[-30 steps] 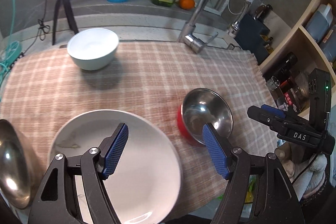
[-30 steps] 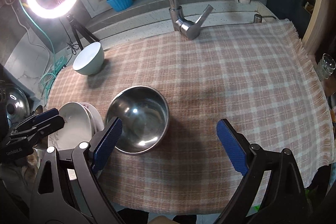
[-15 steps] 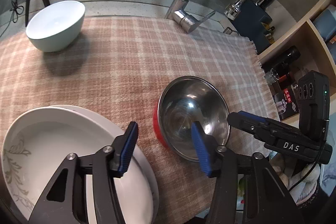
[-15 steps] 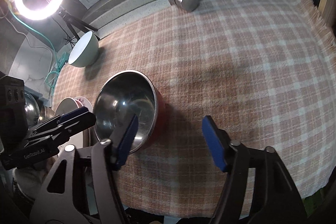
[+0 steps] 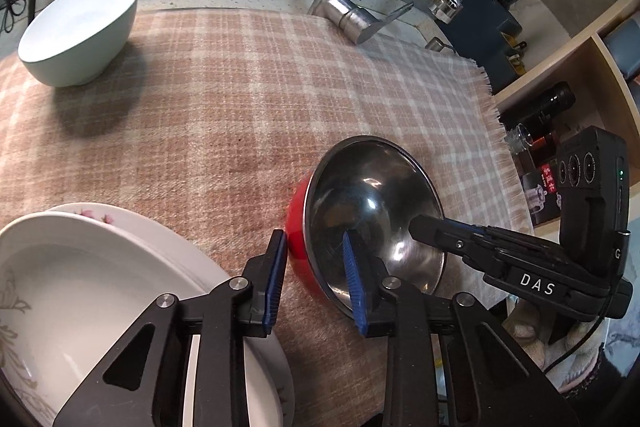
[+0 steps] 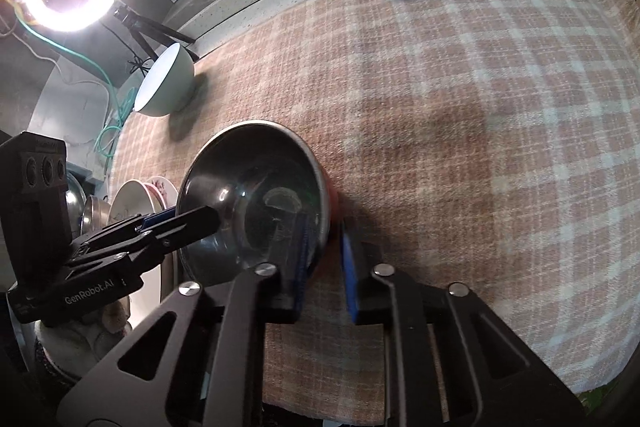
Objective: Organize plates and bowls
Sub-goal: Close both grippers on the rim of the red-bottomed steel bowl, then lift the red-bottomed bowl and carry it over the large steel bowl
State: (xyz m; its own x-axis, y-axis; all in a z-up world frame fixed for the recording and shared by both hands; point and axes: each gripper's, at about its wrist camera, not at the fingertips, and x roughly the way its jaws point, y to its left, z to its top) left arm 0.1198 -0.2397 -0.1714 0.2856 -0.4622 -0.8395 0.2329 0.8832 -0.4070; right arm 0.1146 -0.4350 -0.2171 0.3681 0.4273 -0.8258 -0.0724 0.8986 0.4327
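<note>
Item: red-sided round steel bowl (image 5: pixel 372 211), on the checked-cloth tabletop (image 5: pixel 240 99). Your left gripper (image 5: pixel 316 267) and right gripper (image 6: pixel 323 251) have just been closing; each now straddles the rim on opposite sides, one finger inside, one outside, pinching it.

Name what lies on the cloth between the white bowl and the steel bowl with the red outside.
Nothing: in the left wrist view, only bare checked cloth runs from the white bowl to the steel bowl. The right wrist view agrees.
</note>
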